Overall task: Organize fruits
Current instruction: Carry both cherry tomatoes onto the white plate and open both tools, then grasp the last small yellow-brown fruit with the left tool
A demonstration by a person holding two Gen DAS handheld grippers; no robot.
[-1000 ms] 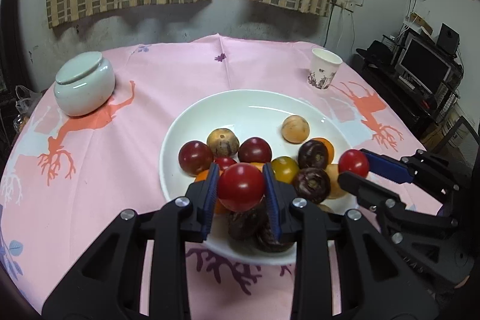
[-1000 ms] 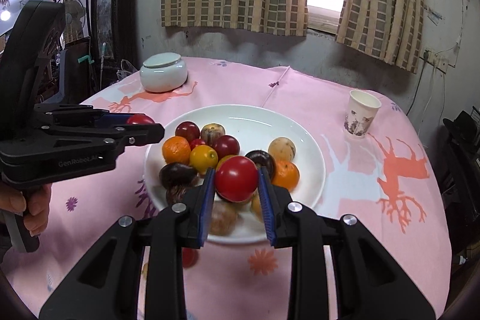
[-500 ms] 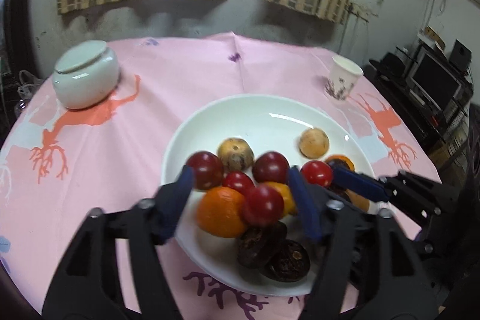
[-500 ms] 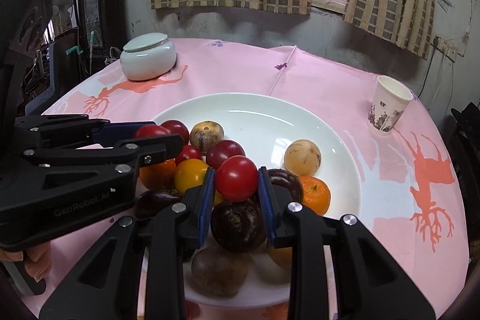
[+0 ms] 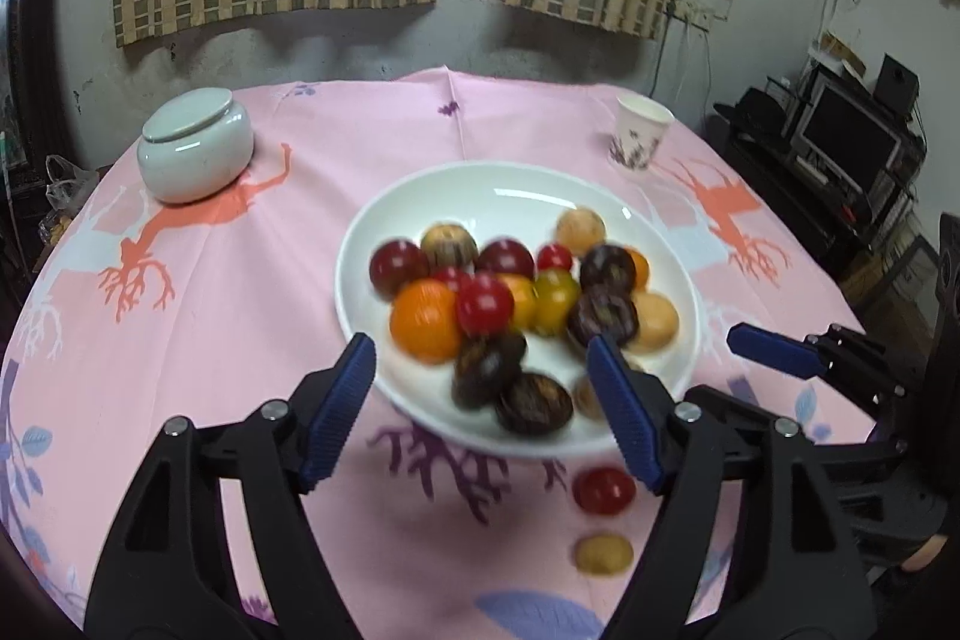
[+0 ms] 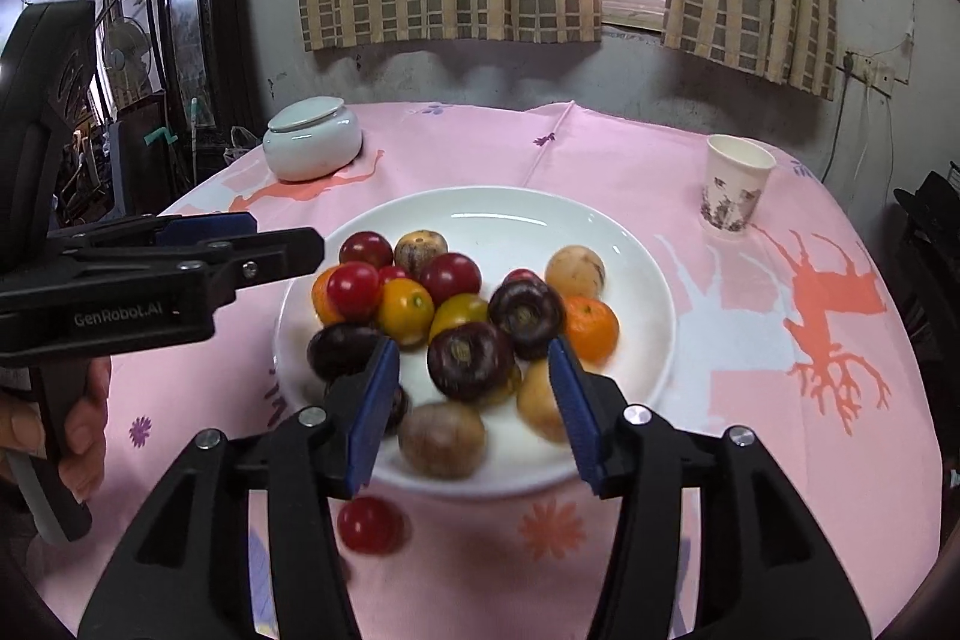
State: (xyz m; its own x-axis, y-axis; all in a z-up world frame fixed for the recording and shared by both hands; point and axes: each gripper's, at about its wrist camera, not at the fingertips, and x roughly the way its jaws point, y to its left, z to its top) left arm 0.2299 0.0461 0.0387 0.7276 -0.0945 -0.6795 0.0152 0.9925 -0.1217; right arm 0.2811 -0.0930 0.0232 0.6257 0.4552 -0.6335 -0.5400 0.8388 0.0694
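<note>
A white plate (image 5: pixel 456 196) (image 6: pixel 636 268) on the pink tablecloth holds a heap of several fruits: red tomatoes (image 5: pixel 483 303) (image 6: pixel 353 288), oranges (image 5: pixel 423 320) (image 6: pixel 591 328), dark purple fruits (image 6: pixel 462 359) and tan ones (image 6: pixel 574 272). My left gripper (image 5: pixel 486 406) is open and empty above the plate's near rim. My right gripper (image 6: pixel 471 409) is open and empty over the near fruits. A red tomato (image 5: pixel 603 489) (image 6: pixel 369 525) and a small tan fruit (image 5: pixel 603 553) lie on the cloth in front of the plate.
A pale lidded ceramic jar (image 5: pixel 195 145) (image 6: pixel 313 137) stands far left. A paper cup (image 5: pixel 639 139) (image 6: pixel 733 184) stands far right. The left gripper's body (image 6: pixel 150 274) crosses the right wrist view at left; the right gripper's body (image 5: pixel 804 358) shows at right.
Both grippers held a red tomato; each opened and dropped it onto the heap. Both have drawn back from the plate.
</note>
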